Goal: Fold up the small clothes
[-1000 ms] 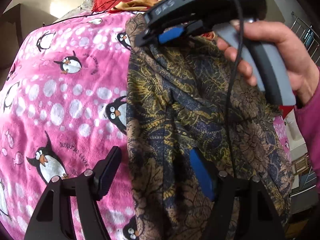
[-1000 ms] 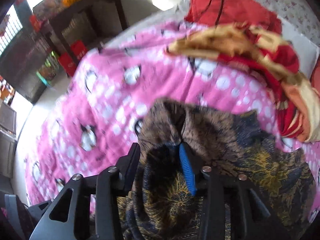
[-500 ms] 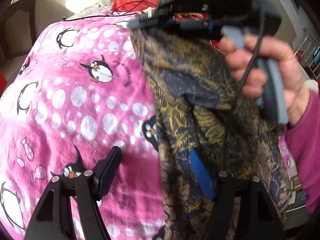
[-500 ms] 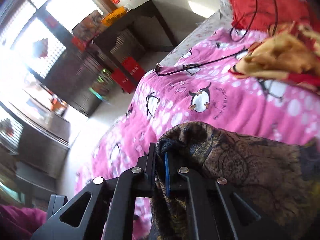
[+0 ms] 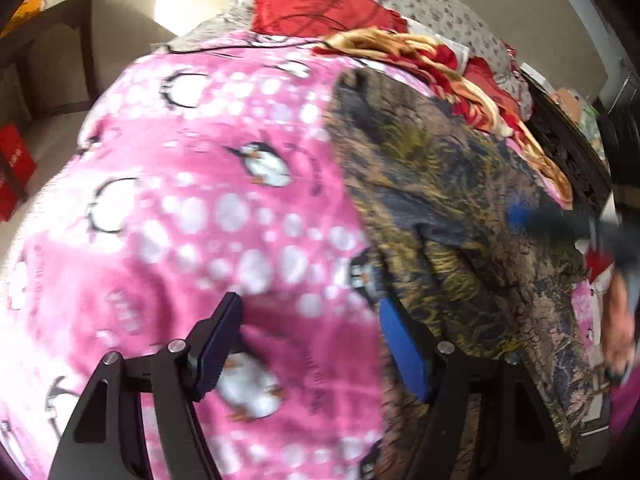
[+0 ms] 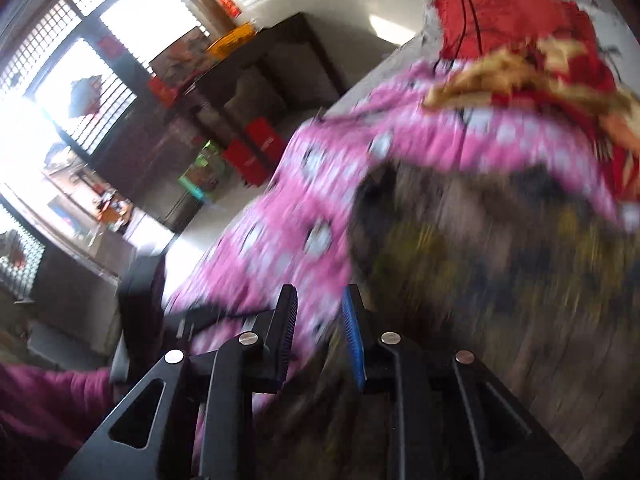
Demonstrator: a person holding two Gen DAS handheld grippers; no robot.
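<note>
A brown, gold and navy patterned garment [image 5: 460, 208] lies spread on the pink penguin blanket [image 5: 200, 208], in the right half of the left wrist view. My left gripper [image 5: 310, 344] is wide open over the blanket. Its blue-padded finger [image 5: 402, 354] sits at the garment's near left edge, and nothing is between the pads. My right gripper [image 6: 320, 332] has a narrow gap and its jaws are opening. Only blanket shows between them, and the blurred garment [image 6: 500, 280] lies just right of it. The left wrist view shows that gripper [image 5: 532, 220] as a blur over the garment's right side.
A heap of red and yellow cloth [image 5: 440, 64] and a red cushion [image 5: 320, 4] with a black cable lie at the bed's far end. A dark wooden table [image 6: 280, 60] and red boxes [image 6: 256, 152] stand on the floor to the left. A magenta sleeve [image 6: 48, 400] is low left.
My right gripper, shut on the garment's corner half a second ago, has let it go and swung off to the right. The garment has dropped flat and slid off my left gripper's blue finger.
</note>
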